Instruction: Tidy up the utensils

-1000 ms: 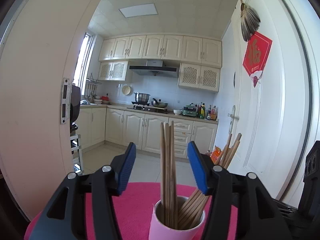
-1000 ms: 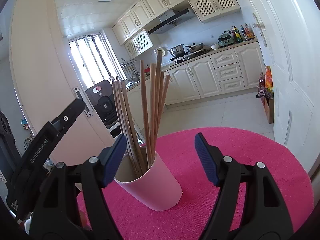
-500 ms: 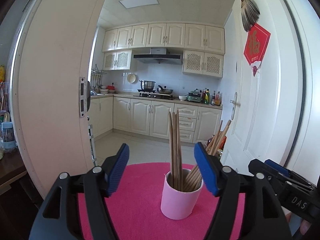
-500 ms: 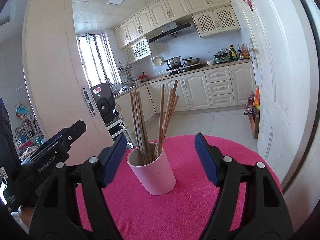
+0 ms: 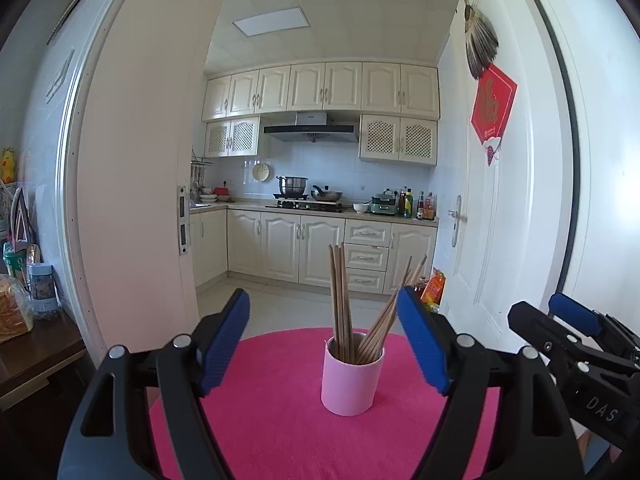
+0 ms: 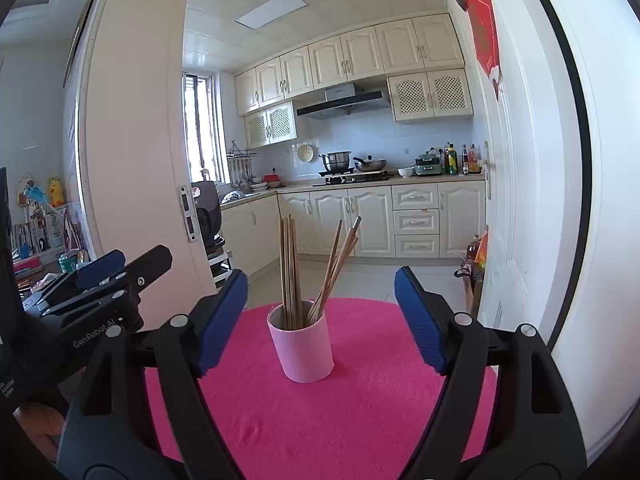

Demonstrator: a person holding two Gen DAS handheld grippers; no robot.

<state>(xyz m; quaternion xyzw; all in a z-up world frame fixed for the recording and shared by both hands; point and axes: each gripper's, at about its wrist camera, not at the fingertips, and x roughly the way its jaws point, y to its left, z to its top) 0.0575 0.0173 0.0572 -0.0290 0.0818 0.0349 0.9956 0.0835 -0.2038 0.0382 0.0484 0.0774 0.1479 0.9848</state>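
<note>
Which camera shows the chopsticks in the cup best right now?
The right wrist view: the chopsticks stand centred and unblocked in the pink cup. In the left wrist view, the gripper's pad overlaps the leaning chopsticks.

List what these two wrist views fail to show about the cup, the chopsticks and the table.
- Chopsticks: lower ends hidden inside the pink cup in both views; they overlap, so the exact count is unclear.
- Pink table mat: near edge cut off by the frame and covered by the open left gripper and open right gripper.
- Table under the mat: hidden by the mat.
</note>
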